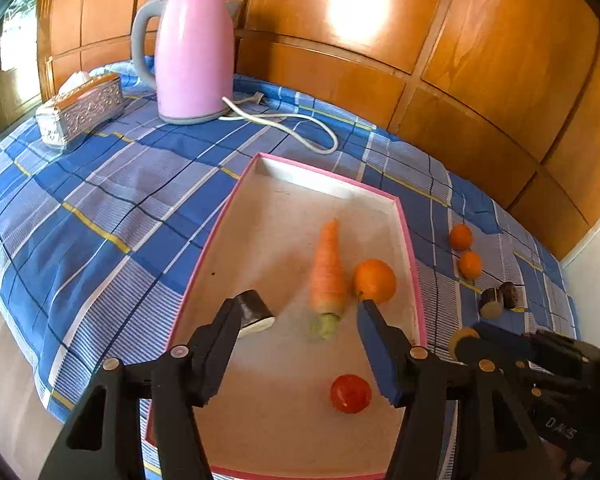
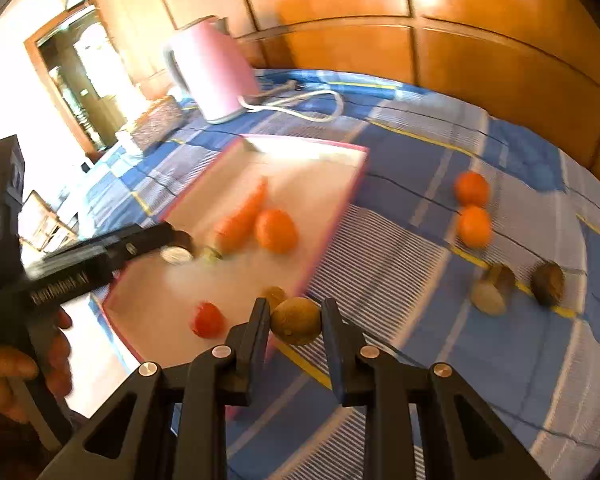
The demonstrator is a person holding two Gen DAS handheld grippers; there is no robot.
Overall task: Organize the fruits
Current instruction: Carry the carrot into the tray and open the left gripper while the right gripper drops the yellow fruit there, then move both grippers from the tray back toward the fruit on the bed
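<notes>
My left gripper (image 1: 300, 308) is partly open over the pink-edged tray (image 1: 404, 216), and its pads squeeze nothing; a dark cut piece (image 1: 256, 312) sits right by my left finger. A carrot (image 1: 328, 272), an orange (image 1: 376, 280) and a tomato (image 1: 351, 393) lie in the tray. My right gripper (image 2: 296, 316) is closed tight on a brown kiwi (image 2: 296, 320) beside the tray's edge.

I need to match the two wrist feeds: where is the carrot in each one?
Left wrist: the carrot lies mid-tray, tip pointing away, just left of an orange, between the left claw's fingertips.
Right wrist: the carrot sits left of centre, slanted and blurred, beside the same orange.
Shared landmark: the pink kettle behind the tray.
</notes>
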